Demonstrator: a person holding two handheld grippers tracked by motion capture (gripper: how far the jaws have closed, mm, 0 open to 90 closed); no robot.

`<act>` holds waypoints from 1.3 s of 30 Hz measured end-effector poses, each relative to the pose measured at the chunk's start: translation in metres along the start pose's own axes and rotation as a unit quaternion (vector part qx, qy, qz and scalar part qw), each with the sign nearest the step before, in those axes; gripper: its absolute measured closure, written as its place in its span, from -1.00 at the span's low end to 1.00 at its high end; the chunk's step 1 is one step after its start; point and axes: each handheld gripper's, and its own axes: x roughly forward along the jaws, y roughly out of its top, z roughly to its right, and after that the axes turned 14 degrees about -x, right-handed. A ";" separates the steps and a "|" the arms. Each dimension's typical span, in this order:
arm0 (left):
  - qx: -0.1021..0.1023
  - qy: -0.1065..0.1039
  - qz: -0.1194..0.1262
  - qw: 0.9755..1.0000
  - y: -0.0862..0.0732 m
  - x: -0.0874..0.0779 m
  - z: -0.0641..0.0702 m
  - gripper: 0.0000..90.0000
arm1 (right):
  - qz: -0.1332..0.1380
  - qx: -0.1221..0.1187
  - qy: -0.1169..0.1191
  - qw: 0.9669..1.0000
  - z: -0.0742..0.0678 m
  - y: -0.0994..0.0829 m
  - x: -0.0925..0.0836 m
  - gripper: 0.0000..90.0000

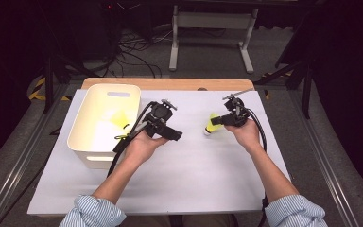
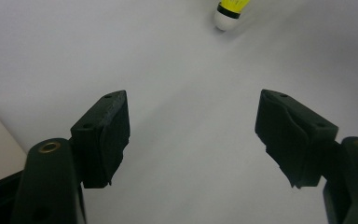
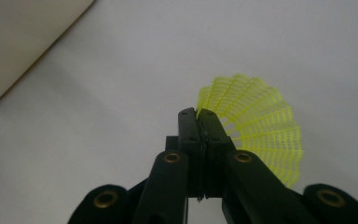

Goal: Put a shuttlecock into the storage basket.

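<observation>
table [image 1: 179,184]: white sheet over wood top, carries everything.
bin [image 1: 105,124]: cream plastic tub at table's left edge, toward the far-left corner; something yellow lies inside, can't tell what.
left gripper [image 1: 163,124]: near table centre, just right of bin; jaws wide apart in left gripper view [image 2: 193,135], nothing between the pads, only bare table under them.
right gripper [image 1: 223,119]: toward far-right part of table; jaws fully closed in right gripper view [image 3: 199,116], pinching the skirt rim of the shuttlecock.
shuttlecock [image 1: 211,124]: yellow mesh skirt [image 3: 261,126], white cork tip with dark band [image 2: 227,14]; sits right of table centre, tip pointing down at the table, whether touching I can't tell.
handling: very light, so no lift load; mesh skirt looks soft and springy, likely deforms under a hard pinch; cork tip is the stiff part.
grip point: skirt rim works for a carry; base of skirt by the cork would be firmer if it slips.
risk: thin rim hold may let it swing or twist out.
</observation>
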 end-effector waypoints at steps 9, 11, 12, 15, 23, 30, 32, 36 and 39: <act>0.008 -0.002 -0.003 1.000 -0.002 0.003 0.005 -0.40 | 0.008 -0.016 0.009 1.000 -0.011 -0.005 -0.013 1.00; 0.009 -0.003 -0.005 1.000 -0.003 0.005 0.007 -0.40 | 0.010 -0.019 0.013 1.000 -0.014 -0.006 -0.016 1.00; 0.012 -0.003 -0.005 1.000 -0.003 0.005 0.007 -0.40 | 0.011 -0.020 0.016 1.000 -0.015 -0.007 -0.017 1.00; 0.013 -0.005 -0.006 1.000 -0.004 0.007 0.009 -0.40 | 0.013 -0.024 0.024 0.999 -0.019 -0.008 -0.020 1.00; 0.021 -0.007 -0.010 1.000 -0.007 0.012 0.012 -0.40 | 0.023 -0.038 0.045 0.998 -0.031 -0.006 -0.025 1.00; 0.028 -0.008 -0.014 0.999 -0.011 0.017 0.014 -0.40 | 0.028 -0.050 0.064 0.996 -0.043 -0.003 -0.025 1.00; 0.030 -0.010 -0.016 0.999 -0.013 0.020 0.015 -0.40 | 0.029 -0.054 0.071 0.996 -0.048 -0.001 -0.024 1.00; 0.031 -0.012 -0.018 0.999 -0.014 0.023 0.016 -0.39 | 0.031 -0.058 0.079 0.995 -0.052 0.000 -0.022 1.00; 0.032 -0.014 -0.022 0.999 -0.015 0.026 0.016 -0.39 | 0.032 -0.061 0.084 0.994 -0.055 0.001 -0.022 1.00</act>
